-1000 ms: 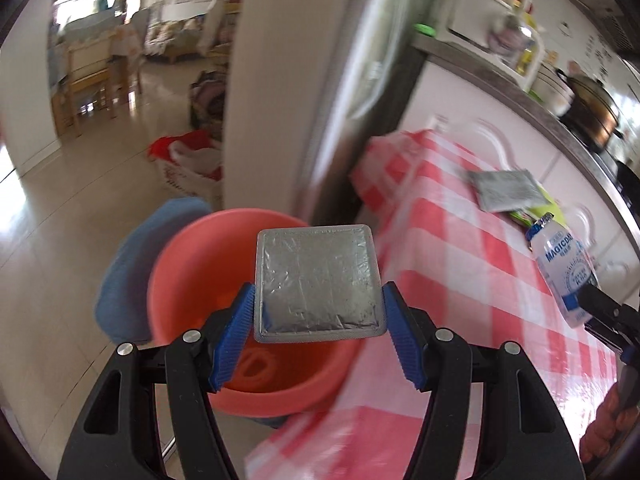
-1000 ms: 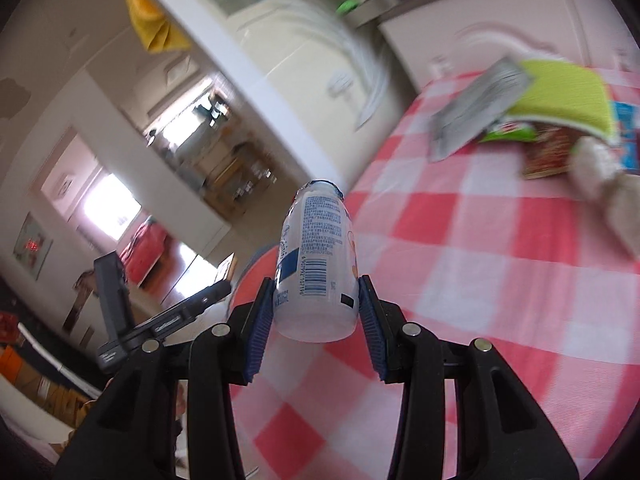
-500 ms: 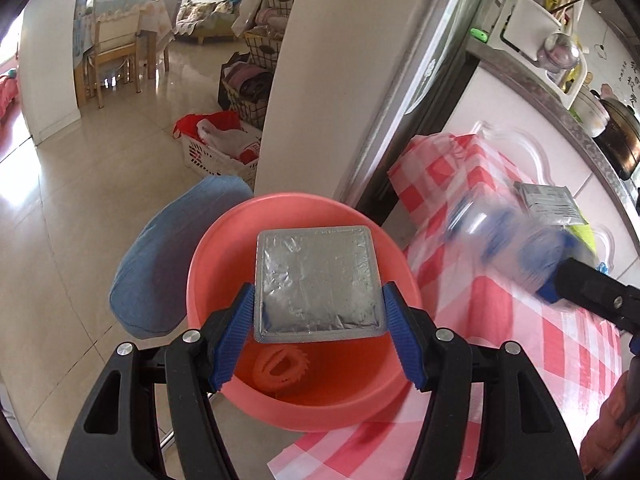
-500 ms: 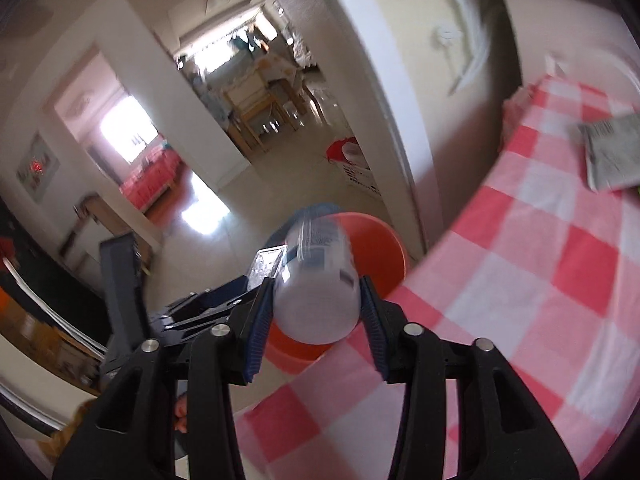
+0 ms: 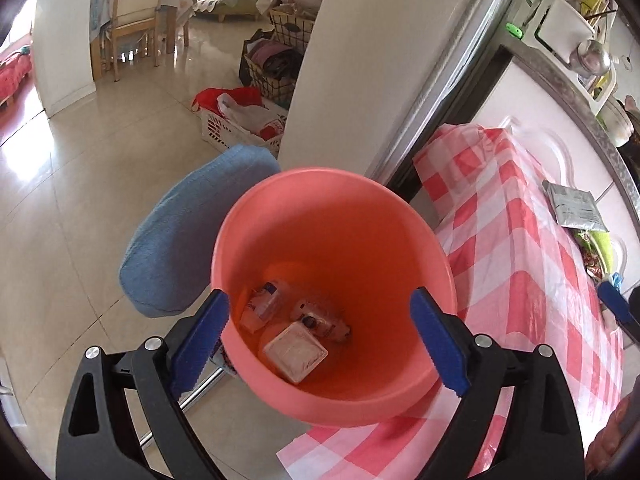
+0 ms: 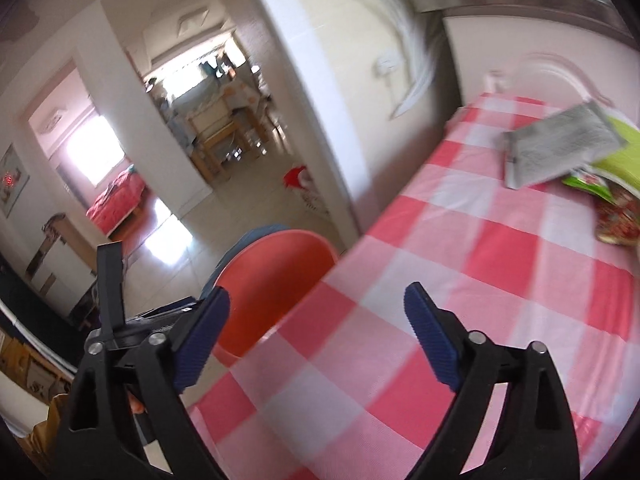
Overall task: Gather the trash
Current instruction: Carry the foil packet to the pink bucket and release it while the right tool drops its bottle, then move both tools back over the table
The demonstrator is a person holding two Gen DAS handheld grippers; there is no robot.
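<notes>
A salmon-pink bin [image 5: 332, 208] stands on the floor at the end of the red-checked table [image 5: 520, 256]. Inside it lie a square silver packet [image 5: 295, 354] and small white bottles [image 5: 316, 318]. My left gripper [image 5: 320, 336] is open and empty right above the bin. My right gripper [image 6: 316, 336] is open and empty above the table's near end, with the bin [image 6: 272, 276] ahead to its left. A silver packet [image 6: 560, 144] and green and red wrappers [image 6: 608, 184] lie at the far end of the table; the packet also shows in the left wrist view [image 5: 576, 204].
A blue cushion [image 5: 188, 232] lies beside the bin. A white wall corner [image 5: 352, 60] and a fridge edge stand behind it. A laundry basket [image 5: 240, 124] sits on the tiled floor. White cabinets [image 6: 532, 52] run along the table's far side.
My left gripper opened and the silver packet fell into the bin. My right gripper let go of the white bottle over the bin and swung back over the table.
</notes>
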